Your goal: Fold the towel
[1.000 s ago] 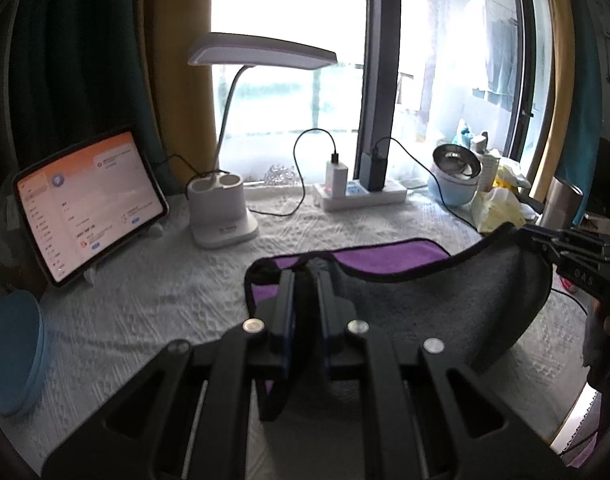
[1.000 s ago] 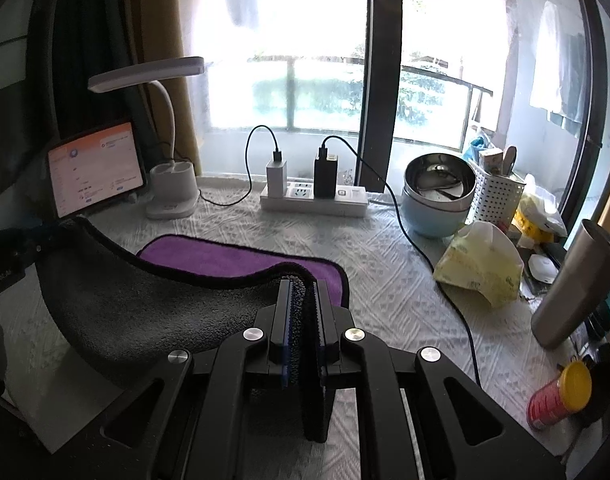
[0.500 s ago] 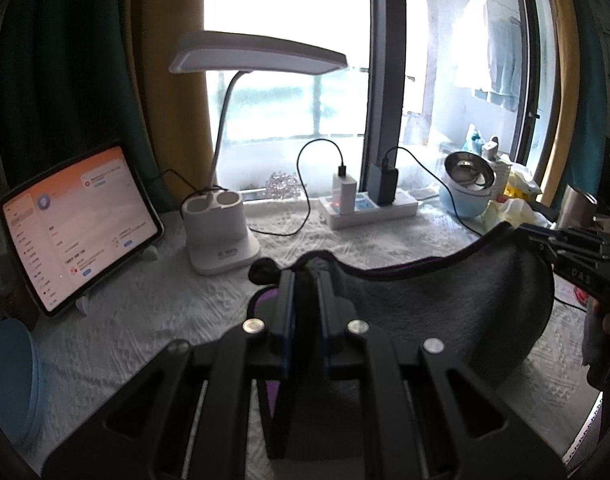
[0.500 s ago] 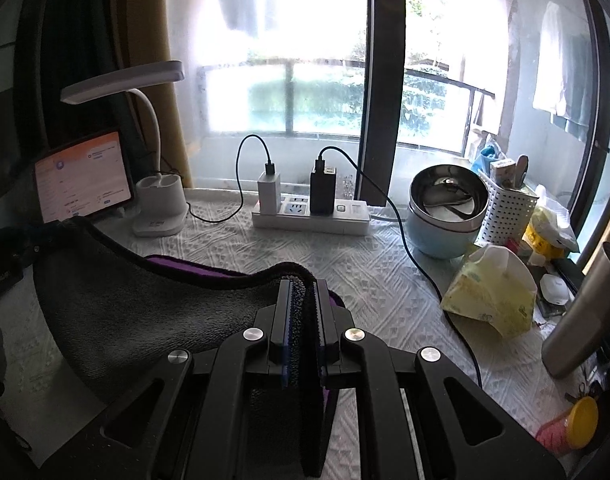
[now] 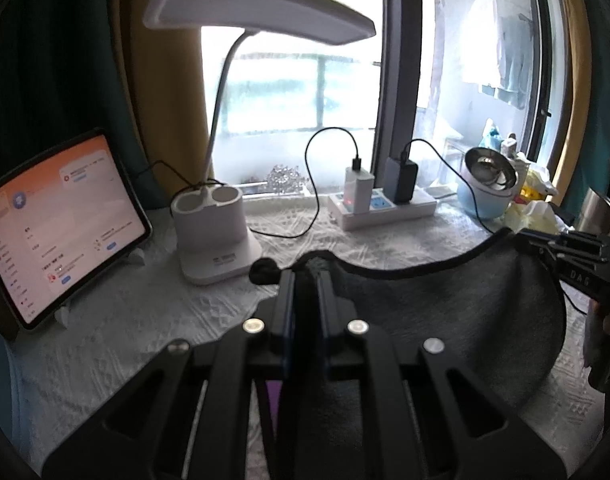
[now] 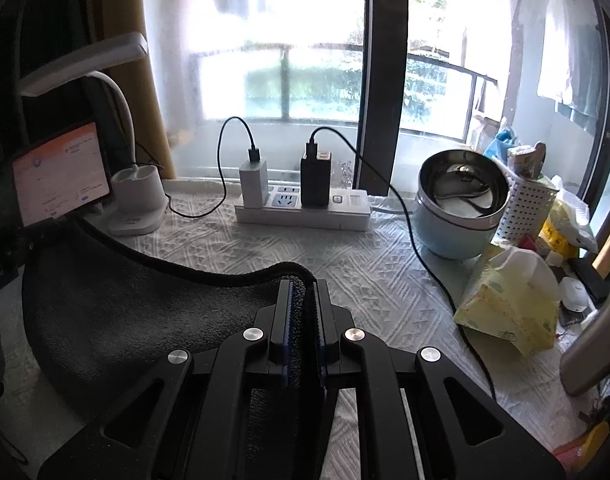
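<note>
My left gripper [image 5: 305,276] is clamped on one corner of the towel [image 5: 445,312], and my right gripper [image 6: 303,284] pinches the opposite corner, its pads closed tight on the dark pile. Between the two, the towel [image 6: 117,312] hangs in a sagging curve above the bench [image 6: 365,272], grey side facing me, its black-bound edge running from one gripper to the other (only a sliver of purple shows low down in the left wrist view). From the left wrist view I see my right gripper [image 5: 565,252] at the far right, holding its corner. Beyond the towel stand a white desk lamp [image 5: 213,232], a lit tablet [image 5: 61,220] propped at the left, and a power strip [image 6: 305,208] with two chargers plugged in.
</note>
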